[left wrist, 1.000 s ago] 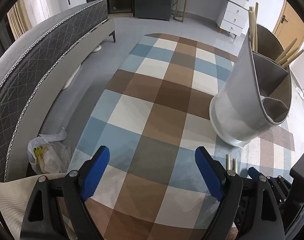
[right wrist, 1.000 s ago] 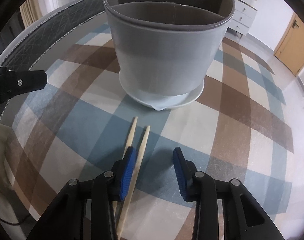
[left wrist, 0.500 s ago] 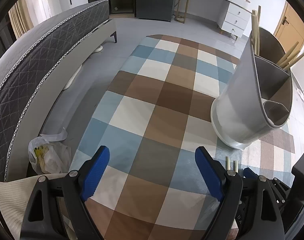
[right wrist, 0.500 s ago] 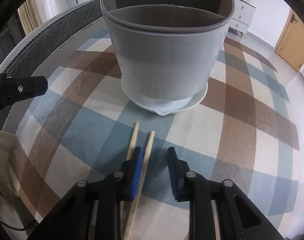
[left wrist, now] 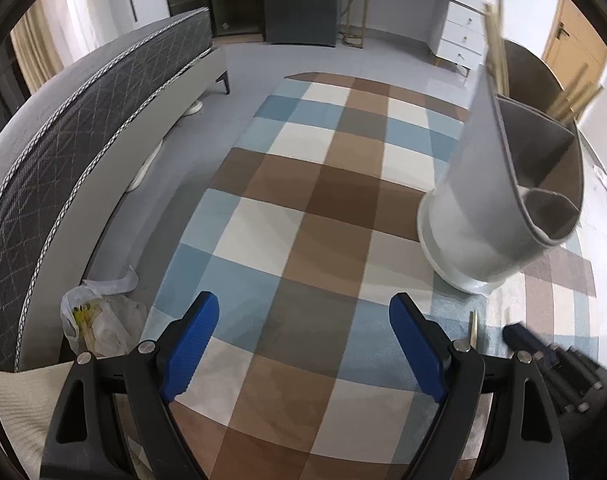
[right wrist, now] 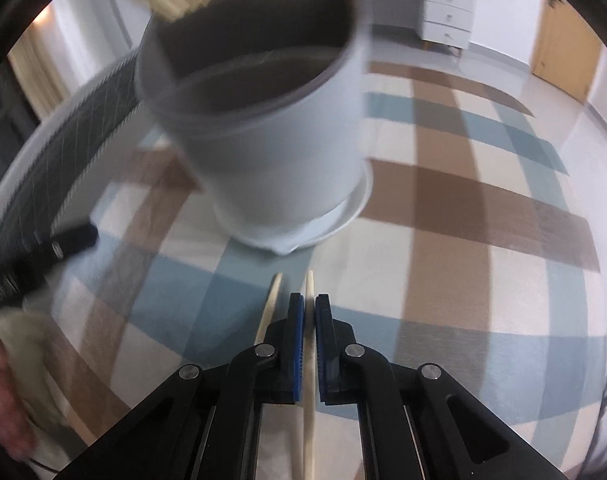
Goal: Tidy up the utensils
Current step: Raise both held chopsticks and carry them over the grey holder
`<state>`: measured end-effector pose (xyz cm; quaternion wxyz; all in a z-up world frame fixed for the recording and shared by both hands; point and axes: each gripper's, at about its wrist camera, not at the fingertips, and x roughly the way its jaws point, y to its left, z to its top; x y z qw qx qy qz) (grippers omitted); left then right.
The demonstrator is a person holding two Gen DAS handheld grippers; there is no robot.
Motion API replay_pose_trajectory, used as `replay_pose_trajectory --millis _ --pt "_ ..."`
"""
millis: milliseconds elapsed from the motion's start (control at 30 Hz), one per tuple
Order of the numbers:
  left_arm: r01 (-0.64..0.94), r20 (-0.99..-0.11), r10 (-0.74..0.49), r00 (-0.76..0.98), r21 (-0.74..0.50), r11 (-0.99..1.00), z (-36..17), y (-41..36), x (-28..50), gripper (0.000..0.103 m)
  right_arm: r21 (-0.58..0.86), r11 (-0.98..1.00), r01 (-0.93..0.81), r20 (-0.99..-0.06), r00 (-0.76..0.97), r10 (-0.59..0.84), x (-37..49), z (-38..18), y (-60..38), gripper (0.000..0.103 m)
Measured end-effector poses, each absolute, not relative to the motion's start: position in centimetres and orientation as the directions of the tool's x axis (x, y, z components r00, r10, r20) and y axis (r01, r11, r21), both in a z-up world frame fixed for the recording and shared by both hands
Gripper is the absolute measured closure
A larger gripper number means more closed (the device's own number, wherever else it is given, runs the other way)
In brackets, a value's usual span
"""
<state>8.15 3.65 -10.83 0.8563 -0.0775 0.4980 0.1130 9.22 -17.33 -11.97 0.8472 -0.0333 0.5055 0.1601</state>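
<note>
Right gripper point(right wrist: 308, 322): your jaws have just been closing and now pinch one chopstick point(right wrist: 310, 285), which runs between the blue pads and pokes out ahead of them toward the utensil holder point(right wrist: 271, 152). A second chopstick point(right wrist: 272, 295) lies just beside it, to the left in the right wrist view, outside the grip and flat on the checked rug point(right wrist: 483, 208). Step in hand looks like the pick-up, grip made, lift barely begun; whether the stick has cleared the rug you can't tell through the blur.

The holder stands on its saucer-like base just ahead of the stick tips, divided into compartments, with more chopsticks point(left wrist: 575, 96) already standing in the far ones. Next move probably calls for raising the stick, tipping it upright and dropping it over the rim into a compartment without nudging the holder. Then go back for the loose one.

Left gripper point(left wrist: 301, 334) hangs spread wide over bare rug, holding nothing, well left of the holder.

A plastic bag point(left wrist: 99, 320) sits by the sofa point(left wrist: 63, 152).

No brand, label or readable writing anywhere.
</note>
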Motion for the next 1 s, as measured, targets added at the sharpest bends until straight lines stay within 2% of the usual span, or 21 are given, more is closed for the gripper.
replay_pose_trajectory --millis 300,467,667,1000 --pt "-0.15 -0.881 0.026 0.473 -0.051 0.987 -11.4 0.6 7.9 0.019 0.294 0.942 -0.165 -0.789 0.514 0.336 8.1 -7.9 -23.5 0.098" --pt "-0.083 -0.891 -0.067 0.448 -0.116 0.99 -11.8 -1.2 7.5 0.019 0.396 0.911 -0.114 -0.745 0.539 0.392 7.4 -6.6 -26.6 0.098" --pt "0.004 -0.902 -0.165 0.398 -0.179 0.984 -12.5 -3.3 7.4 0.019 0.437 0.896 -0.075 -0.711 0.581 0.395 6.7 -5.5 -28.9 0.098" --pt "0.06 -0.914 -0.133 0.383 -0.12 0.991 -12.3 -6.4 7.8 0.019 0.489 0.872 -0.022 -0.675 0.624 0.394 6.3 -4.6 -31.4 0.098"
